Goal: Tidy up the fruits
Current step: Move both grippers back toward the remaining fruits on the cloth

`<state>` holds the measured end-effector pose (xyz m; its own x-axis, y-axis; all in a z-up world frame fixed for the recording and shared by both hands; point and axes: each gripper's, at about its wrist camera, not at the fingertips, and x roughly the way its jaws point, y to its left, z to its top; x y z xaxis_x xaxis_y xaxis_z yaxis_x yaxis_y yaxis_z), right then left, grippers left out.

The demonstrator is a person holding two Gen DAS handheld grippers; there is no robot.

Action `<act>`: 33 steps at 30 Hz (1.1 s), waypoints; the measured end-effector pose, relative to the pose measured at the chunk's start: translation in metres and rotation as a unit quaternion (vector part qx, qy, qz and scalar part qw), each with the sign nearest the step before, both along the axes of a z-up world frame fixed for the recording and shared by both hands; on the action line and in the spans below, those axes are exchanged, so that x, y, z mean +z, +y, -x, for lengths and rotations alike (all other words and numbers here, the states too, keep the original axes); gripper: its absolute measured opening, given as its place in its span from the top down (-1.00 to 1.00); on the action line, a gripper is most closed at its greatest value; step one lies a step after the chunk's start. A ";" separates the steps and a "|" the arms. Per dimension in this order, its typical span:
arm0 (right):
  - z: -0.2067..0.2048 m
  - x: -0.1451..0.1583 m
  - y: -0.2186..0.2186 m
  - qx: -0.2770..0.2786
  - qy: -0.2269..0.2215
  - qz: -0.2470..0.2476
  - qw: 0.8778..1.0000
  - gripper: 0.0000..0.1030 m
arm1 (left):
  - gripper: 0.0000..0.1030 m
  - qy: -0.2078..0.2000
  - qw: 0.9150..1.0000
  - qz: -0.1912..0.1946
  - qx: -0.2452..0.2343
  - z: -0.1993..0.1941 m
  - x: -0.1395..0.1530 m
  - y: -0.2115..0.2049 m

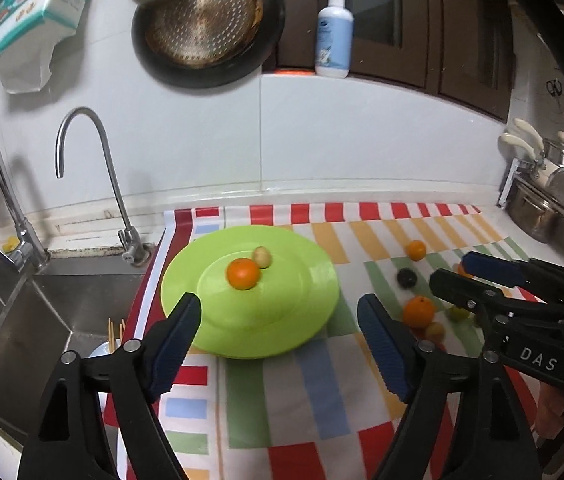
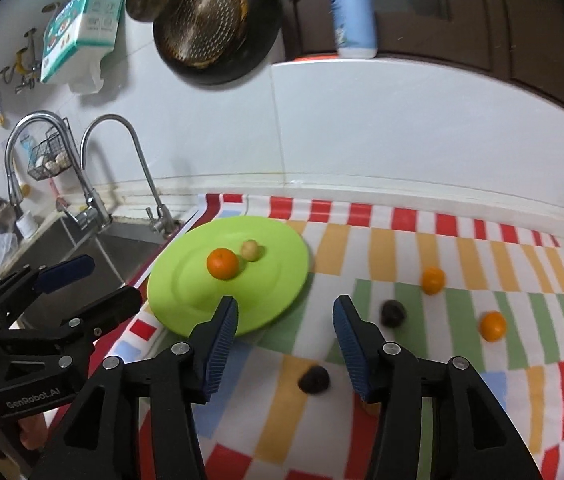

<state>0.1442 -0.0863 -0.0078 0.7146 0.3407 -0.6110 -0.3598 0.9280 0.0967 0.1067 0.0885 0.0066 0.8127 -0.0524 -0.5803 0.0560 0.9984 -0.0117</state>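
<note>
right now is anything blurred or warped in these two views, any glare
Left wrist view: fisheye bends the wall edge and darkens the corners; the dark fruit and the hanging pan look soft, and a soft sheen lies on the green plate. Right wrist view: same barrel distortion; the two dark fruits are smeared, while the orange on the plate reads fairly clear.

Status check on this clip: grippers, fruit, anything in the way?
Left gripper and right gripper open, empty. Green plate holds an orange and a small yellowish fruit. Other fruit lies loose on the cloth. Nothing blocking.
</note>
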 end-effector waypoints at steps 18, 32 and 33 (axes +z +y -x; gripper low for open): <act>0.058 0.005 -0.060 -0.086 -0.034 0.005 0.996 -0.13 | -0.73 -0.044 0.998 -0.014 -0.033 0.041 0.002 -0.044; 0.060 -0.011 -0.066 -0.066 -0.032 0.031 0.997 -0.13 | -0.61 -0.064 0.989 -0.055 -0.121 0.034 -0.012 -0.067; 0.059 -0.012 -0.066 -0.062 -0.031 0.033 0.997 -0.13 | -0.60 -0.062 0.988 -0.055 -0.130 0.032 -0.014 -0.068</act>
<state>0.0851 -0.1521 -0.0202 0.7859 0.2084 -0.5822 -0.2453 0.9693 0.0158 0.0746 0.0202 -0.0070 0.8453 -0.2118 -0.4905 0.3056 0.9447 0.1188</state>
